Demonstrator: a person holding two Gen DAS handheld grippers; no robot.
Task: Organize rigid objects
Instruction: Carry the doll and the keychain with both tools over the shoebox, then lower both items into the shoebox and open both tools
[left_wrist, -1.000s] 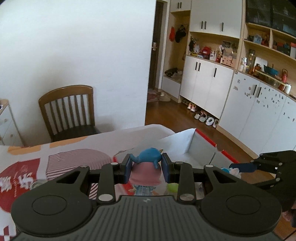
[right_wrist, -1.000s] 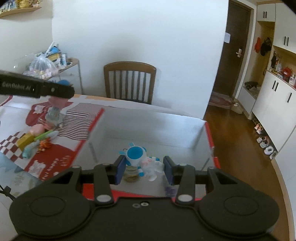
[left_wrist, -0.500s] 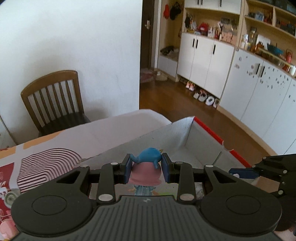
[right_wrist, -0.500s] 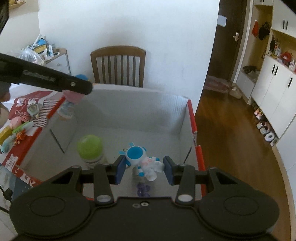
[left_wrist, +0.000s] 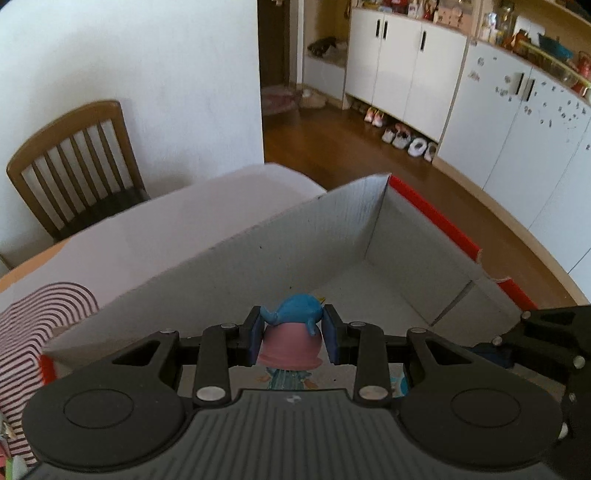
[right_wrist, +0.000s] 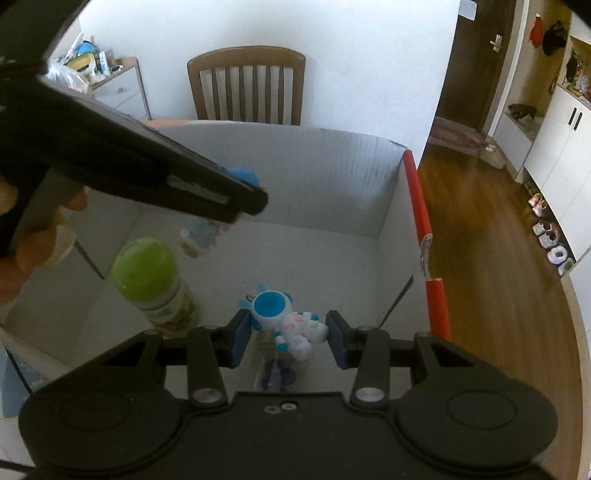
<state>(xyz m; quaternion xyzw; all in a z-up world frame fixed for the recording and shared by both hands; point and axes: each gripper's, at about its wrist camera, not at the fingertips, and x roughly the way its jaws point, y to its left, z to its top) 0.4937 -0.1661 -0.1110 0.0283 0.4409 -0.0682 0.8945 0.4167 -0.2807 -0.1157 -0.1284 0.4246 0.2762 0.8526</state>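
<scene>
The pink-hatted figurine (left_wrist: 290, 334), topped with a blue bird shape, is clamped between the pads of the left tool (left_wrist: 291, 338) and hangs above the near part of the white box (left_wrist: 295, 236), not yet resting on its floor. The astronaut figurine (right_wrist: 286, 323) sits crosswise in the right tool (right_wrist: 290, 338), its blue-visored head against the left pad and its legs toward the right pad; the grip looks to fall on rounded, uneven parts, so I judge it the less secure of the two.

Both tools crowd the same box. The left tool (right_wrist: 240, 201) cuts across the right wrist view, close over the spot where the right one is heading, so a clash of the two is a real risk if both go down together.

On the box floor stands a green-lidded jar (right_wrist: 155, 280), upright, near the astronaut's likely landing place; a small purple item (right_wrist: 275, 374) lies just below the right tool, too blurred to identify. A figurine let go from height could tip, bounce into the jar or land on the purple item. The red-edged box wall (right_wrist: 424, 236) is near the right tool's outer finger and could catch it.

The box sits on the tabletop (left_wrist: 155, 236) close to its far edge, so a hard knock might shift it.
</scene>
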